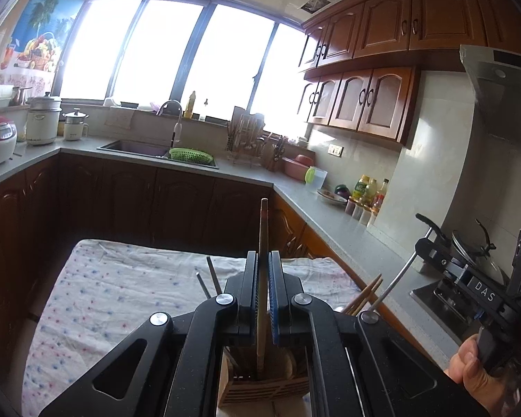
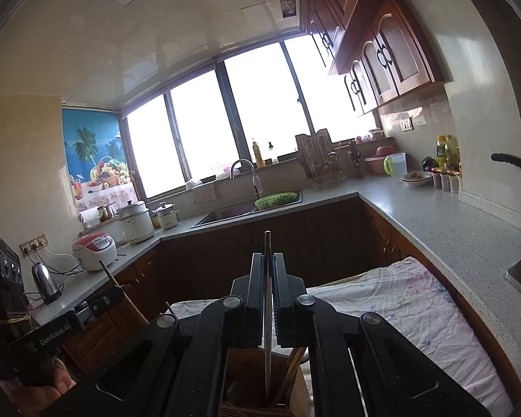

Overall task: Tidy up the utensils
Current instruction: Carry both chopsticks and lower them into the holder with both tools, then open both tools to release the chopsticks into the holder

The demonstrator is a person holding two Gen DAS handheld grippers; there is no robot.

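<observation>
My left gripper (image 1: 263,257) is shut on a wooden chopstick (image 1: 262,229) with a red band near its top. The stick stands upright and its lower end reaches into a wooden utensil holder (image 1: 264,389) just below the jaws. My right gripper (image 2: 268,260) is shut on a thin metal chopstick (image 2: 267,243), also upright over the same holder (image 2: 239,382). Several wooden chopsticks (image 2: 291,365) lean inside it. Each gripper shows in the other's view: the right gripper (image 1: 430,243) at the right edge, the left gripper (image 2: 114,295) at lower left.
The holder stands on a table under a flowered cloth (image 1: 121,295). Dark cabinets and a grey counter (image 1: 347,229) wrap around it. A sink (image 1: 139,147) with a green basket (image 1: 189,154) lies ahead. A lidded pan (image 1: 476,250) sits on the stove at right. A kettle (image 2: 47,283) is on the left counter.
</observation>
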